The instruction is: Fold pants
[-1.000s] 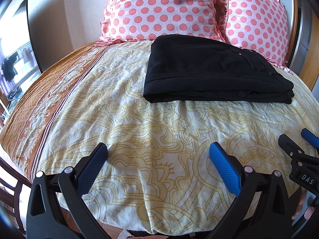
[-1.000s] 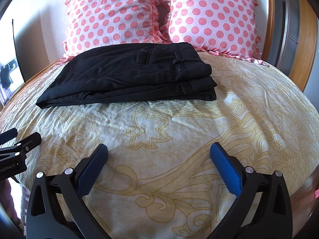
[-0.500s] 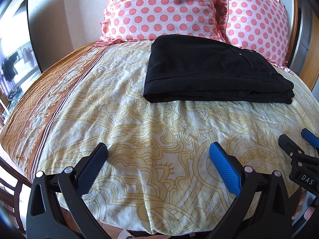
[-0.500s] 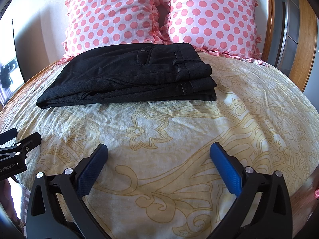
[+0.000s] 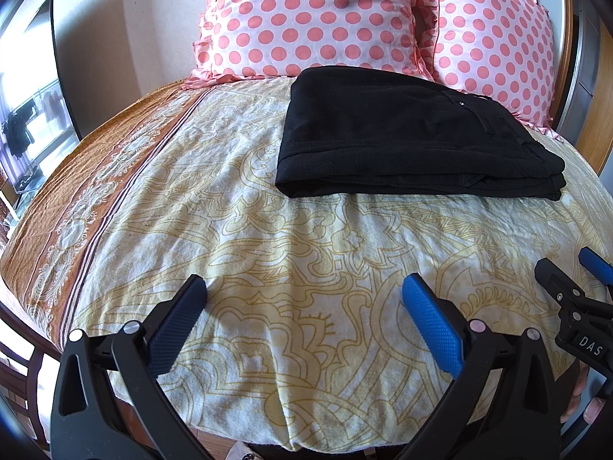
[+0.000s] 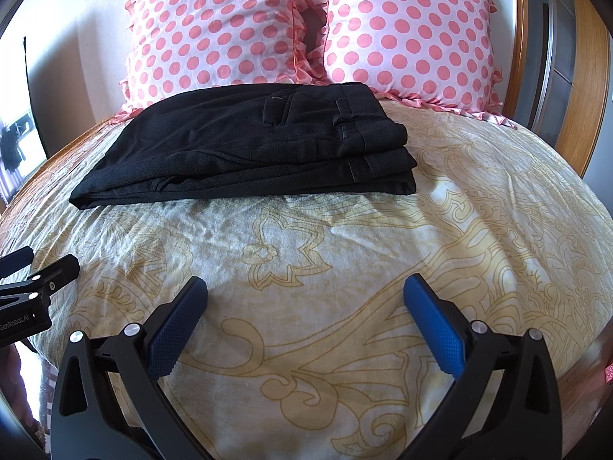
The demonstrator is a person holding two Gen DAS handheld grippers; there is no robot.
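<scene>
You've got a bed (image 6: 479, 230) w/ yellow-patterned sheet, two polka-dot pillows (image 6: 406, 34) at the head. Black pants (image 6: 245, 149) lie folded just before them, bare sheet all round. Left gripper (image 5: 304, 299) & right gripper (image 6: 305, 299): jaws spread wide, empty. Labels: "DAS", "GenRobot.AI".
</scene>
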